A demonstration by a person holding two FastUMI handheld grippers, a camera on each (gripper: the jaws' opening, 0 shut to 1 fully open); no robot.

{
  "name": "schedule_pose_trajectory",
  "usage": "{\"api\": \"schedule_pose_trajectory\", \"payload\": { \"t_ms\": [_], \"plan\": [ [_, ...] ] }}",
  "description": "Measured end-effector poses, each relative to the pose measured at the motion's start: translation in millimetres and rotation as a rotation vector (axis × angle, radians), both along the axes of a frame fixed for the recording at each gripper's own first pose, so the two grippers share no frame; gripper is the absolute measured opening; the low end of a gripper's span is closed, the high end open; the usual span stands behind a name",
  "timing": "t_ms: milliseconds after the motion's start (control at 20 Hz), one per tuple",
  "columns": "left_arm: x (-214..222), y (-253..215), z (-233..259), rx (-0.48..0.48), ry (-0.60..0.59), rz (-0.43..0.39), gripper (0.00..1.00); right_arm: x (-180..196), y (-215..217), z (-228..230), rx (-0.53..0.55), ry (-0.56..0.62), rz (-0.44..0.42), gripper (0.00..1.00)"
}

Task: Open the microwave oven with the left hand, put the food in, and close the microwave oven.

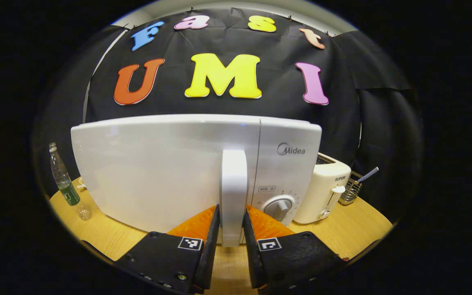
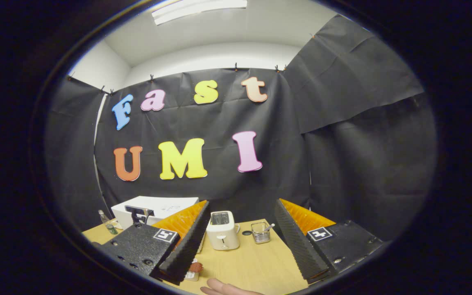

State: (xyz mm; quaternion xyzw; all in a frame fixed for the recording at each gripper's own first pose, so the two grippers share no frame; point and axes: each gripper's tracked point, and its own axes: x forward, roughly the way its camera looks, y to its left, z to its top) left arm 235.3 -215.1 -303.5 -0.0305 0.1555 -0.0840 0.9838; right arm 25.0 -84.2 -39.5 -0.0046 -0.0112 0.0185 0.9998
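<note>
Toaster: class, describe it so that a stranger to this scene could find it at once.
Start at the big white microwave on the wooden table. On the side by its dial stands the toaster, cream and boxy, with a front lever, before the wire holder.

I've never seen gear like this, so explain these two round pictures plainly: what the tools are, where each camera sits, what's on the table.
A person holds one pair of tongs in each hand; no robot arm. Each picture comes from a camera riding on one pair, looking along its fingers.

In the left gripper view, the left tongs sit around the microwave door handle, door closed.

In the right gripper view, the right tongs hang open above the wooden table, holding nothing.

Also there: a toaster, a bottle, a wire basket.
</note>
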Motion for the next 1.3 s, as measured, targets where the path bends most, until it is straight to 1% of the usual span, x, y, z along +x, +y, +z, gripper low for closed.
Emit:
{"api": "schedule_pose_trajectory", "payload": {
  "t_ms": [50,100,150,200,250,300,350,400,500,650,700,750,800,850,900,950,1000,1050,1100,1300],
  "plan": [
    [5.3,-2.5,-2.3,-0.011,-0.004,0.015,0.33,0.5,-0.7,-0.6,0.001,-0.001,-0.002,0.89],
    [4.2,-0.5,0.7,-0.012,-0.01,0.031,0.27,0.4,-1.7,-0.8,0.003,0.001,-0.002,0.89],
    [3.0,0.0,0.3,-0.003,-0.016,0.04,0.27,0.3,-3.8,-3.5,0.005,0.006,-0.004,0.89],
    [3.0,1.2,0.4,0.006,-0.02,0.051,0.21,-0.3,-5.4,-5.2,0.006,0.012,-0.005,0.9],
    [1.1,1.6,1.2,0.005,-0.018,0.058,0.21,-1.7,-6.3,-7.2,0.007,0.019,-0.005,1.0],
    [1.1,1.3,-0.1,0.003,-0.014,0.056,0.15,-4.4,-7.4,-8.1,0.007,0.024,-0.004,1.0],
    [-0.3,0.9,-2.5,-0.004,-0.007,0.048,0.15,-6.6,-9.8,-8.8,0.005,0.026,-0.005,1.0],
    [-2.3,0.2,-2.6,-0.015,-0.002,0.042,0.15,-9.2,-13.9,-8.0,0.001,0.023,-0.011,0.9],
    [-6.7,0.9,-0.8,-0.024,-0.003,0.036,0.15,-12.1,-21.4,-6.0,-0.003,0.015,-0.028,0.89],
    [-6.9,1.3,-0.3,-0.023,-0.025,0.035,0.16,-14.0,-23.3,-7.1,0.002,0.008,-0.036,0.89],
    [-8.5,1.1,0.6,-0.035,-0.023,0.028,0.15,-14.4,-21.0,-9.4,0.006,0.015,-0.028,1.0],
    [-7.8,0.4,4.7,-0.048,-0.036,0.017,0.15,-13.5,-17.3,-12.4,0.012,0.024,-0.017,1.0],
    [-3.6,-0.7,3.4,-0.038,-0.035,0.007,0.1,-12.0,-15.1,-15.5,0.015,0.033,-0.009,1.0],
    [-9.2,0.8,1.1,-0.035,-0.031,-0.003,0.08,-9.2,-14.0,-20.4,0.015,0.044,-0.004,1.0],
    [-16.8,2.4,3.1,-0.03,-0.027,0.001,0.09,-8.1,-13.6,-23.9,0.013,0.052,-0.002,1.0],
    [-18.2,5.6,9.9,-0.018,-0.069,0.003,0.09,-6.3,-13.6,-27.3,0.01,0.056,-0.001,1.0],
    [-31.0,8.0,2.7,-0.013,-0.051,-0.009,0.07,-5.8,-12.9,-28.3,0.01,0.056,0.001,1.0],
    [-38.9,9.7,8.1,-0.019,-0.09,-0.025,0.08,-5.4,-11.3,-30.4,0.01,0.057,0.001,1.0],
    [-49.7,13.1,7.4,-0.019,-0.087,-0.039,0.08,-4.3,-10.2,-32.5,0.008,0.062,-0.002,0.9],
    [-94.6,37.7,7.4,-0.021,-0.109,-0.078,0.08,-8.4,0.2,-41.2,0.001,0.073,-0.003,0.9]
  ]
}}
